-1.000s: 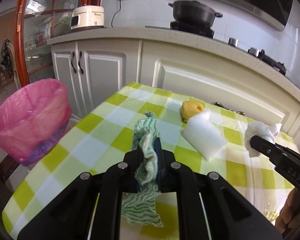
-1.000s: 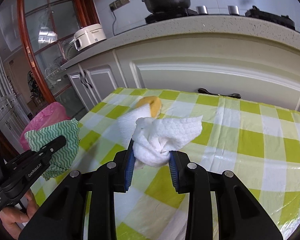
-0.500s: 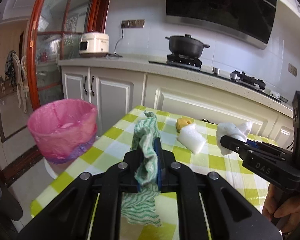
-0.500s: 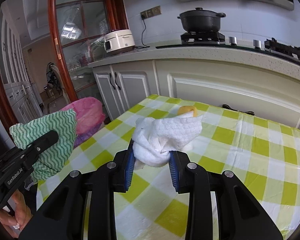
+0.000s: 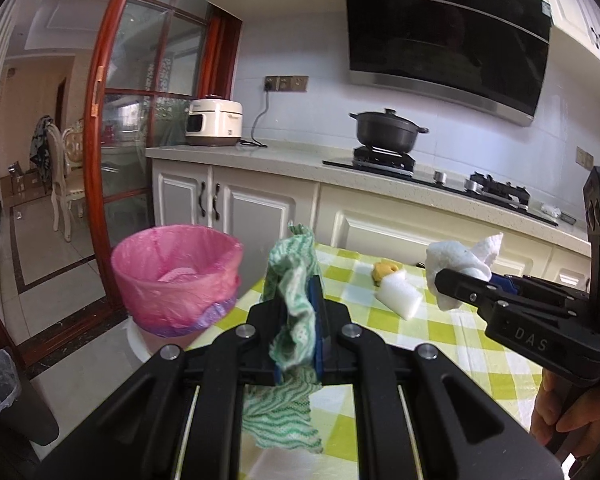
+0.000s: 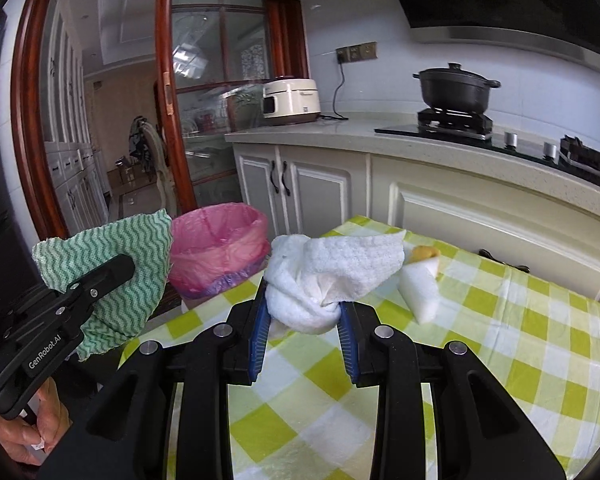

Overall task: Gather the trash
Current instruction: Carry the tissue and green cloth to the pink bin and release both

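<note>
- The left gripper point(image 5: 296, 316) is clamped nearly shut on a green wavy-patterned cloth point(image 5: 294, 300); the blue pads point(image 5: 315, 320) pinch its middle, one end stands up above the jaws and the other hangs below them.
- The right gripper point(image 6: 303, 320) is clenched on a crumpled white paper towel point(image 6: 332, 272); the wad bulges out above and ahead of its blue pads point(image 6: 259, 332), with the jaws held apart only by the wad's thickness.
- Both held pieces are lifted clear of the checked tablecloth point(image 6: 500, 340).
- Ahead and to the left of both grippers stands a bin with a pink liner point(image 5: 176, 276), off the table's edge, its mouth open.
- Ahead and right of the left gripper, on the cloth, lie a white foam piece point(image 5: 398, 298) and a yellow sponge-like lump point(image 5: 386, 270), touching each other.
- A hand point(image 6: 24, 428) grips the left gripper's handle, seen from the right wrist.
</note>
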The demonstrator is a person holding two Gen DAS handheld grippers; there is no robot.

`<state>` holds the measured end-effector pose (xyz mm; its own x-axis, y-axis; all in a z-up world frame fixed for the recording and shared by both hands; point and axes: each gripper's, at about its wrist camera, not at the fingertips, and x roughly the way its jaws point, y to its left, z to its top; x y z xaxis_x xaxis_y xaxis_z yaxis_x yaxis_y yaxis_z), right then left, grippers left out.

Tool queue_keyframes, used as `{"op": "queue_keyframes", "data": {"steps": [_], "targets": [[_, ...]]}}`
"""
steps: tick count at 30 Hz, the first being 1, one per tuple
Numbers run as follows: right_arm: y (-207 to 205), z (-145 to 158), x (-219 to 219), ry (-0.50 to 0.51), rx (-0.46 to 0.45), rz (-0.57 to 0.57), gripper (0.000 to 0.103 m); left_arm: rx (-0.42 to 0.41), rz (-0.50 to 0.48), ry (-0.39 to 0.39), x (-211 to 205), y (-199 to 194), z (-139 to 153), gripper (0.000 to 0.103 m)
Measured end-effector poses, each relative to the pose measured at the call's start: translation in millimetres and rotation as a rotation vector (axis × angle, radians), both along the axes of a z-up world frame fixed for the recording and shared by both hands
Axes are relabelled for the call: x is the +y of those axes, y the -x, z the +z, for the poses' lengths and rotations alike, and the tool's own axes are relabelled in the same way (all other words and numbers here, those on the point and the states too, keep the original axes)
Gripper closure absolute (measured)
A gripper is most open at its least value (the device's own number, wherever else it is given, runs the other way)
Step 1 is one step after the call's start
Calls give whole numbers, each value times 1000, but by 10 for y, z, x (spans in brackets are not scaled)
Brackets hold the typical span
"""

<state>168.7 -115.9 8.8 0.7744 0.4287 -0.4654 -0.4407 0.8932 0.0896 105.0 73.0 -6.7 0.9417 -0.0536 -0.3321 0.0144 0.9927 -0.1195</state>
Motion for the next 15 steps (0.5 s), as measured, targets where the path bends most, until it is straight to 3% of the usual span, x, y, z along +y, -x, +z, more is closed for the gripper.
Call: {"op": "queue_keyframes", "data": {"steps": [15], "targets": [[-752,-47,928,0,19,191,72,16,163,10,735,-486,-6,92]]}}
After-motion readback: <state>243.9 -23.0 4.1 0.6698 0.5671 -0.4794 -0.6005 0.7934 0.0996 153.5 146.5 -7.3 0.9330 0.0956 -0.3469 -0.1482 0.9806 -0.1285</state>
